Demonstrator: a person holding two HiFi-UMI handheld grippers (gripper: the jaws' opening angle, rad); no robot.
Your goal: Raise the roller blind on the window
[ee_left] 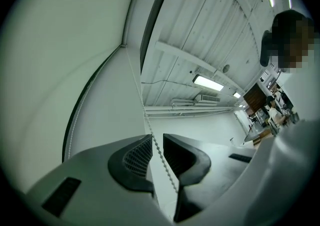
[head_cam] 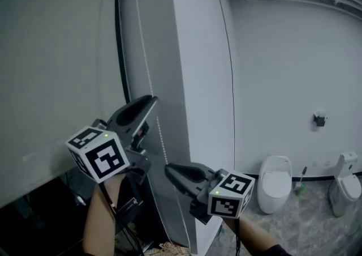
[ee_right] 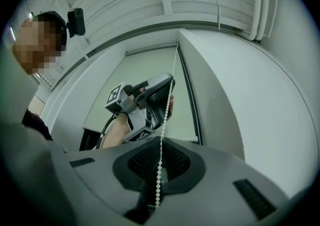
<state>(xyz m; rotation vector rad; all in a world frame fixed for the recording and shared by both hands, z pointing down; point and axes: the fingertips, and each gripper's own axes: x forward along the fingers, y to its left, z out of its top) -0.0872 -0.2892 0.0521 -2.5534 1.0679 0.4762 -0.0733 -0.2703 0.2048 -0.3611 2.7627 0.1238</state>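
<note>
The roller blind [head_cam: 56, 79] was seen filling the head view from 8 to 11 o'clock. Its hem lay low at 8 o'clock above the dark window [head_cam: 34, 218], so most of the raising was judged undone. The bead chain [ee_right: 163, 130] was clamped in the closed right tool [ee_right: 159, 150], at 5 o'clock of centre. The left tool [ee_left: 157, 140], higher at 9 o'clock of centre, was held narrowly apart, with the chain threaded through the gap but not pinched. Were the right tool loosened before the left was closed, the chain could be lost and the blind might run back down. A pull angled away from the wall might also jump beads off the roller's wheel, which was not shown.
</note>
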